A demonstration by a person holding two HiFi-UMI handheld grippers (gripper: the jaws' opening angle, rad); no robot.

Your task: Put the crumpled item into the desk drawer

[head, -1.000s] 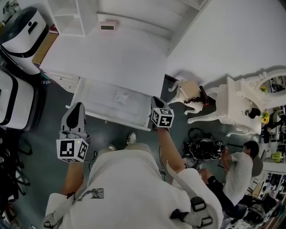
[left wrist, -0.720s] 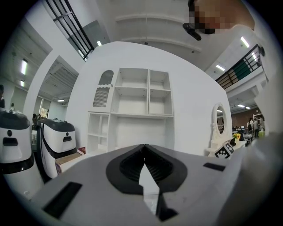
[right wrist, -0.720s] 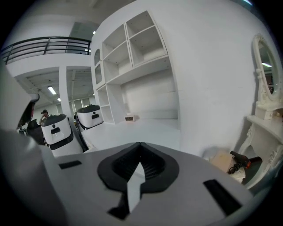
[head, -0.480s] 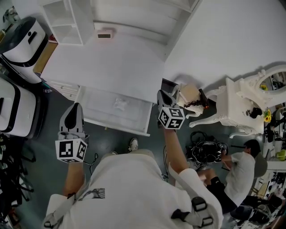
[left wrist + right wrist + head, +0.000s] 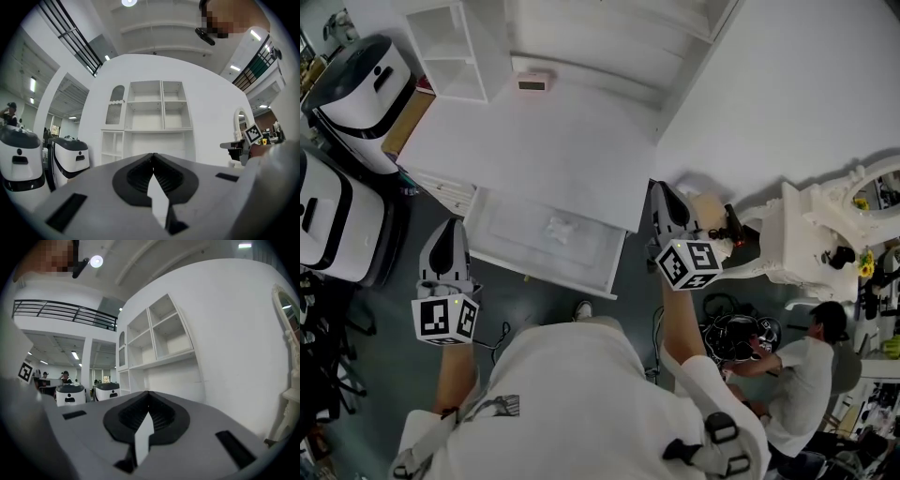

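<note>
A: Start at the left. How many machines?

B: Two machines, white with black tops: one [image 5: 356,75] at the top corner, the other [image 5: 328,220] below it, both on the dark floor.

A: And the grippers?

B: Two. The left gripper [image 5: 450,230] hangs over the floor, left of the drawer and apart from it. Its own view shows the jaws pressed together with nothing between them.

A: One drawer?

B: One drawer [image 5: 502,246], pulled out from under the one white desk [image 5: 534,141]. One crumpled item [image 5: 560,227] lies inside it, about midway across the drawer floor, touched by neither gripper.

A: Anything on the desk?

B: One small box [image 5: 532,82] near the back edge.

A: Then the right gripper?

B: The right gripper [image 5: 666,192] is just beside the drawer's right end, near the desk's corner. Its jaws are also together and empty. Each gripper carries one marker cube, so two: the left cube [image 5: 445,319] and the right cube [image 5: 689,264].

A: Further right?

B: One ornate white dressing table [image 5: 806,234], and one person [image 5: 802,361] sitting low on the floor near it. One shoe [image 5: 581,309] of the wearer shows below the drawer.
</note>
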